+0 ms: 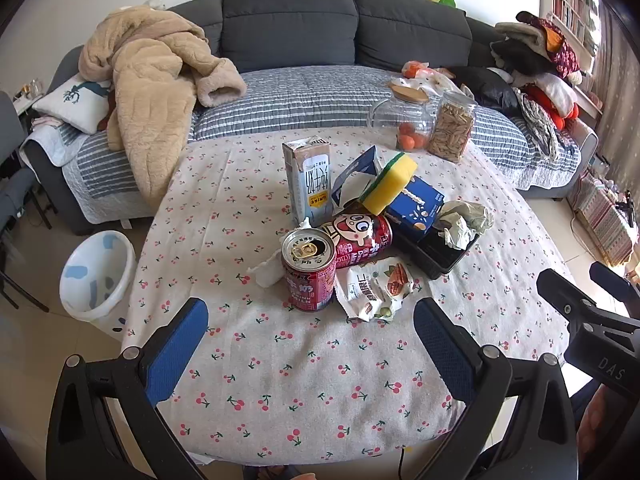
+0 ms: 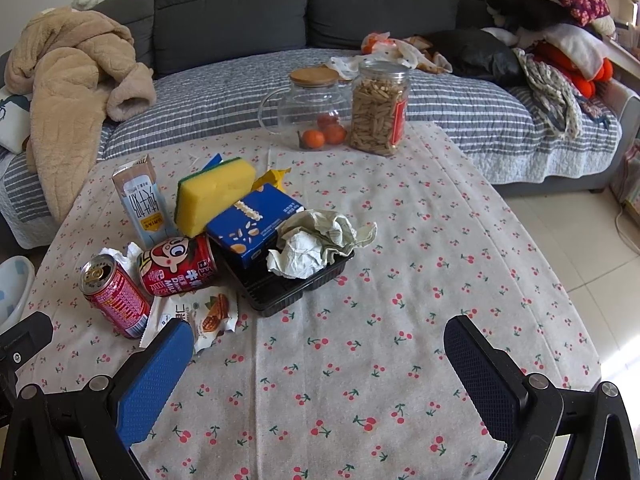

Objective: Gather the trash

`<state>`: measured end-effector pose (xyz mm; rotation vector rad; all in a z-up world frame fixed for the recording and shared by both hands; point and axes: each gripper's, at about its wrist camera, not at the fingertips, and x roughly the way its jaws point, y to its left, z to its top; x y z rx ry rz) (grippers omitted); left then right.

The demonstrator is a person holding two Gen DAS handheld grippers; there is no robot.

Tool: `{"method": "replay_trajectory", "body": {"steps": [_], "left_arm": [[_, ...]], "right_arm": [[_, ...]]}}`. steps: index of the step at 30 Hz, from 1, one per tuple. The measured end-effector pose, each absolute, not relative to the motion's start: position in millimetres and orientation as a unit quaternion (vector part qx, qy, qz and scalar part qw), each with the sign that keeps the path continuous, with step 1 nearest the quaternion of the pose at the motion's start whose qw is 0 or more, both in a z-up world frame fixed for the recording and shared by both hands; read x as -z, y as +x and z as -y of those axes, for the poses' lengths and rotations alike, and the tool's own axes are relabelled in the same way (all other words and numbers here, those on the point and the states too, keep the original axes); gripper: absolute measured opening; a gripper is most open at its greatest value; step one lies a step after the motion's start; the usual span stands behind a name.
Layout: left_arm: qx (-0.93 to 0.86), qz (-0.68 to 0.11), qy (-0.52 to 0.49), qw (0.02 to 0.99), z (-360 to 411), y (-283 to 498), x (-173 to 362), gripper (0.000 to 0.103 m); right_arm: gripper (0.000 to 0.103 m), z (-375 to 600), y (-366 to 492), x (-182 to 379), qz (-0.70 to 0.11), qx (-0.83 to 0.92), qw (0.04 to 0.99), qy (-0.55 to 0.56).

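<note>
Trash is piled mid-table on the cherry-print cloth (image 1: 280, 380): an upright open red can (image 1: 309, 272), a red cartoon can on its side (image 1: 360, 238), a snack wrapper (image 1: 376, 286), a milk carton (image 1: 308, 182), a yellow sponge (image 1: 390, 182) on a blue box (image 1: 416, 210), and crumpled paper (image 1: 464, 220) in a black tray (image 1: 440, 256). A white bin (image 1: 98, 276) stands on the floor left of the table. My left gripper (image 1: 312, 332) is open and empty, just short of the upright can. My right gripper (image 2: 316, 348) is open and empty, right of the pile (image 2: 224, 240).
A glass jug with oranges (image 2: 312, 112) and a jar of snacks (image 2: 378, 108) stand at the table's far edge. A grey sofa (image 1: 320, 88) with a beige blanket (image 1: 152, 80) and piled clothes (image 1: 540, 72) lies behind. The right gripper's body (image 1: 592, 320) shows at right.
</note>
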<state>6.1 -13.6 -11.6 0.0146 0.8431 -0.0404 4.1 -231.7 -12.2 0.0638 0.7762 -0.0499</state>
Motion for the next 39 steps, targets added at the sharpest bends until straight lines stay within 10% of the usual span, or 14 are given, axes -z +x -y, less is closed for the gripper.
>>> {"method": "replay_trajectory", "body": {"steps": [39], "left_arm": [[0.042, -0.433, 0.001, 0.901, 15.3, 13.9, 21.3, 0.103]], "right_arm": [[0.103, 231.2, 7.8, 14.9, -0.386, 0.026, 0.922, 0.026]]}}
